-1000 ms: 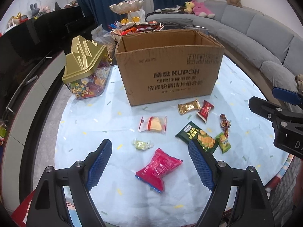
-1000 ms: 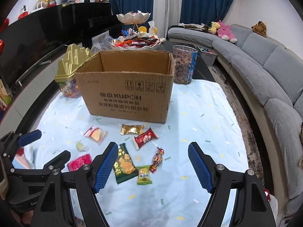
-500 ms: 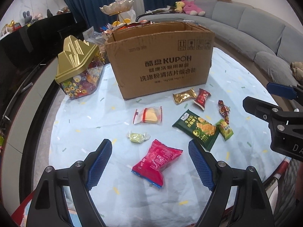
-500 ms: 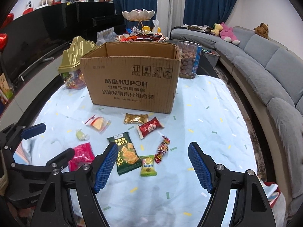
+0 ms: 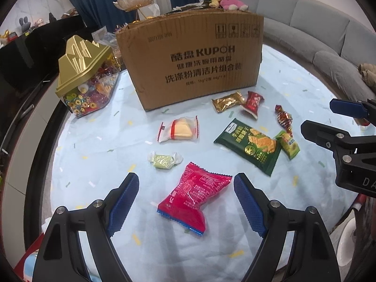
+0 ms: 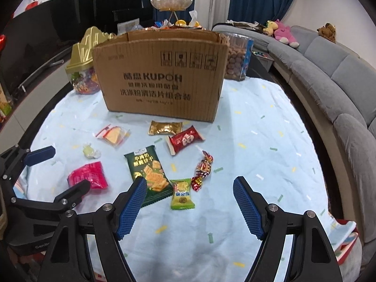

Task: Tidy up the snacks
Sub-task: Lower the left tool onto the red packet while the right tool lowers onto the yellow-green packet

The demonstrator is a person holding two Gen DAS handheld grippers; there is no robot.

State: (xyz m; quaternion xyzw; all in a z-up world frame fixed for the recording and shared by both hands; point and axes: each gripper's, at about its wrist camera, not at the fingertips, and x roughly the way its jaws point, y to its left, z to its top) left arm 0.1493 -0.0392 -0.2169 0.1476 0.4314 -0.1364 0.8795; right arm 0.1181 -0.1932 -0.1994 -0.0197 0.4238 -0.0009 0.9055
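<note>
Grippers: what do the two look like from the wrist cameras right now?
Both match. The left gripper and the right gripper each have two black angular arms with triangular cut-outs and silver round bolt heads. The fingers carry blue pads with a fine ribbed grid. White lettering is printed on each black body, only partly readable. No cables or sleeves are visible.

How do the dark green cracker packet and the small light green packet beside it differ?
The dark green cracker packet is long and rectangular; the small light green packet is short and nearly square. The cracker packet pictures square crackers; the small one bears a round yellow emblem. The cracker packet's near corner is hidden behind a finger of the right gripper; the small one shows whole. Both lie flat, sealed, on the tablecloth.
</note>
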